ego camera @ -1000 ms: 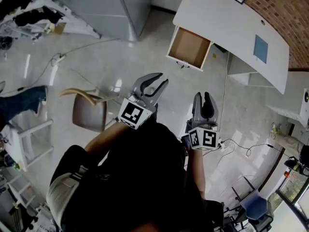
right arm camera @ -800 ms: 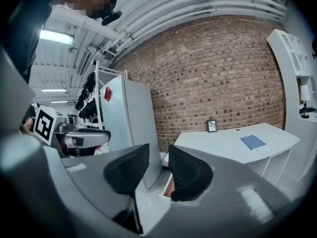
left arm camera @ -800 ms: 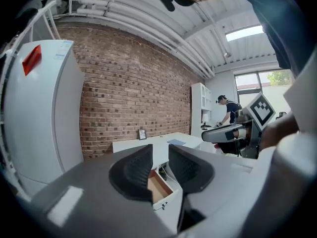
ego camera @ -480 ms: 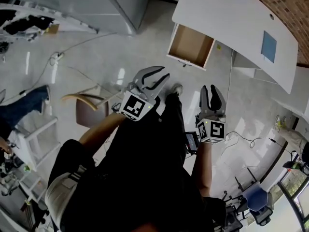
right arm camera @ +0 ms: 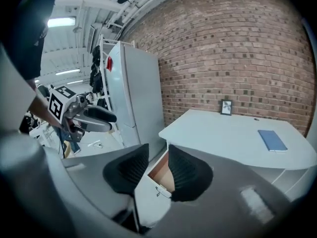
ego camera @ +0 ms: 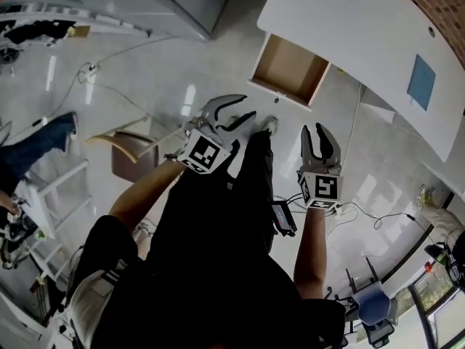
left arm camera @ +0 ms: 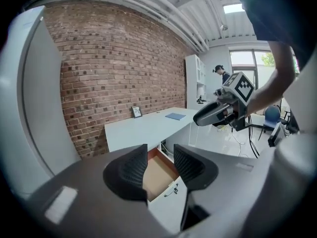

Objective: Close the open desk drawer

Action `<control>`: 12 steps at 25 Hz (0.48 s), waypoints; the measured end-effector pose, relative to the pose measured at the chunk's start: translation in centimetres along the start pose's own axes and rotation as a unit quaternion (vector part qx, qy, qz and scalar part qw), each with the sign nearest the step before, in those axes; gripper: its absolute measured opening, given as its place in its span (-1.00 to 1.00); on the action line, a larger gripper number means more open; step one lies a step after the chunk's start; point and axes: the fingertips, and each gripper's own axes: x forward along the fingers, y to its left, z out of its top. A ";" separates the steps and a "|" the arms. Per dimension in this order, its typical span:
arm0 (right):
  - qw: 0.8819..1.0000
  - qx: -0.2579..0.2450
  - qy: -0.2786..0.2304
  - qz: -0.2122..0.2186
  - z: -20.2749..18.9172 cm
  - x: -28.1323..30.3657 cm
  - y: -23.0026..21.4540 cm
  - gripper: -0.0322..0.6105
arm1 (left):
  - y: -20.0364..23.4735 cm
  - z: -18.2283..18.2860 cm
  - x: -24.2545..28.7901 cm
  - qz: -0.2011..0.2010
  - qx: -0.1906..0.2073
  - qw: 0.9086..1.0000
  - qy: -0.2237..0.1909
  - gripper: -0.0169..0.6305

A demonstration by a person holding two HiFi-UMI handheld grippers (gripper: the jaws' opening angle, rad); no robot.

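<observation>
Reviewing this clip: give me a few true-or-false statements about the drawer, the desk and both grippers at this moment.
1. The drawer stands open. True.
2. The left gripper is clamped on the drawer. False: it is well short of the drawer; its jaws have just been opening and nothing is between them.
3. A blue notebook lies on the desk. True.
4. The right gripper is shut on a cable. False: its jaws stand apart and empty.
</observation>
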 end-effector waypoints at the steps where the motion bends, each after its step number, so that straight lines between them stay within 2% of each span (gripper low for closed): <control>1: 1.000 -0.008 0.010 0.007 -0.6 0.7 -0.2 -0.51 | 0.0 -0.9 0.7 -0.004 0.000 1.000 0.010 -0.37; 7: 0.996 -0.056 0.055 0.029 -4.6 4.1 -1.1 -0.49 | 0.2 -6.3 3.5 -0.014 0.030 0.997 0.075 -0.37; 12: 0.990 -0.094 0.100 0.035 -9.4 6.6 -2.9 -0.49 | 0.0 -10.0 6.7 -0.032 0.056 0.992 0.104 -0.30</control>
